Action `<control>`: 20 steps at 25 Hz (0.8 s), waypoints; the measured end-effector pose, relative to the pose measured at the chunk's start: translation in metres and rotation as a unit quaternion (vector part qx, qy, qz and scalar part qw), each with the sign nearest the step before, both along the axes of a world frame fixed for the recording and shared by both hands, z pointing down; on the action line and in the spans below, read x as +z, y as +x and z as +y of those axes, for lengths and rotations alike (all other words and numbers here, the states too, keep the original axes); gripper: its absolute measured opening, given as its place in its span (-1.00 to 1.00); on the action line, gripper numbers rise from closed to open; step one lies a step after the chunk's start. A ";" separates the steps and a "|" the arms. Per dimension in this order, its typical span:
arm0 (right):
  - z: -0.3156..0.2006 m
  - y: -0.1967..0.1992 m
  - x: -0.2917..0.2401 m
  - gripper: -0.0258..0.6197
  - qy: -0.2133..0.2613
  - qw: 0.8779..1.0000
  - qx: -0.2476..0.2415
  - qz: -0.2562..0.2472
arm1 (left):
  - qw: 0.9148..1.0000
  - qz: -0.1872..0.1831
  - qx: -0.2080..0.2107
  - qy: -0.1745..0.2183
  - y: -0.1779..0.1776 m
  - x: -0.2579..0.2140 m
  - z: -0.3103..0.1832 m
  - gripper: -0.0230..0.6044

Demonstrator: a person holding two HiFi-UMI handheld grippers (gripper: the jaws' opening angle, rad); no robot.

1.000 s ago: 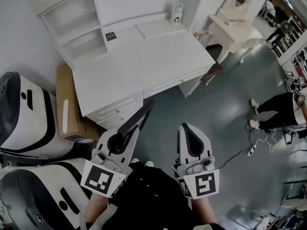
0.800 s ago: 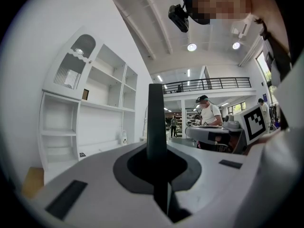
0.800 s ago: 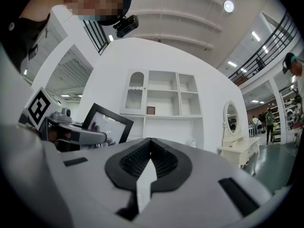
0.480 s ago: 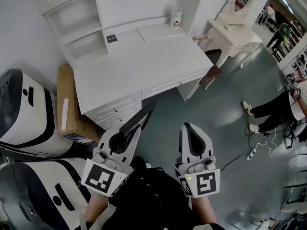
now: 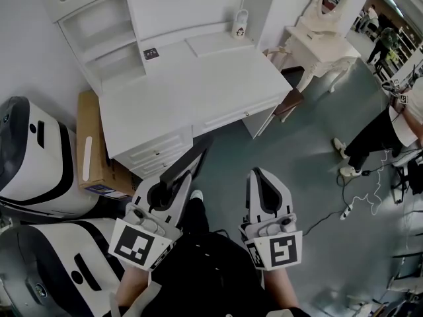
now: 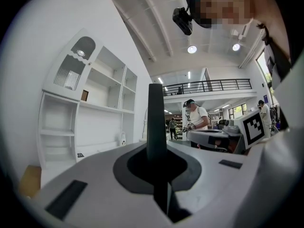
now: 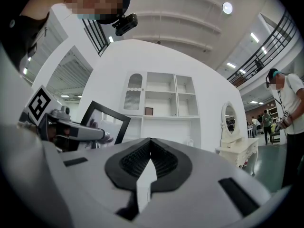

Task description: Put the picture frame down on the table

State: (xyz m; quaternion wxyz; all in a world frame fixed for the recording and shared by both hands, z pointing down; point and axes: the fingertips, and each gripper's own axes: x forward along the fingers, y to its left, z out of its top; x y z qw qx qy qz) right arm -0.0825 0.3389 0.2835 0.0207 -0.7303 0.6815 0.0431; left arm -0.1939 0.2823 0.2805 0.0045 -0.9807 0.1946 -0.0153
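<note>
From the head view, the left tongs (image 5: 170, 182) are clamped on the picture frame (image 5: 190, 161). It shows edge-on as a dark slat slanting up toward the near edge of the white tabletop (image 5: 198, 88). Its top end is just short of that edge and still out over the floor. The right tongs (image 5: 262, 178) hang beside it, pressed together with nothing in them. Over the last second the desk has slid only a little in this view and a shoe tip has appeared below the frame. I'd say the person is stepping in and the set-down has not begun.

In the left gripper view the frame (image 6: 155, 122) stands upright as a thin dark bar pinched between the jaws, with the shelves behind it.

In the right gripper view the jaws meet on nothing. Off to the left the frame (image 7: 102, 121) shows its black border and glass, carried clear of the tabletop.
</note>
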 end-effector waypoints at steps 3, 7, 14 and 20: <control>-0.001 0.007 0.003 -0.92 -0.003 1.000 0.005 -0.001 | 1.000 0.000 0.006 -0.004 0.008 0.003 -0.002 -0.89; -0.006 0.016 0.004 -0.92 -0.004 1.000 0.011 -0.001 | 1.000 -0.001 0.016 -0.008 0.019 0.006 -0.009 -0.89; -0.029 0.037 0.003 -0.92 -0.003 1.000 0.013 0.002 | 1.000 0.004 0.029 -0.012 0.047 0.008 -0.032 -0.89; -0.069 0.057 0.007 -0.92 0.000 1.000 0.010 -0.001 | 0.999 0.002 0.035 -0.010 0.071 0.011 -0.073 -0.89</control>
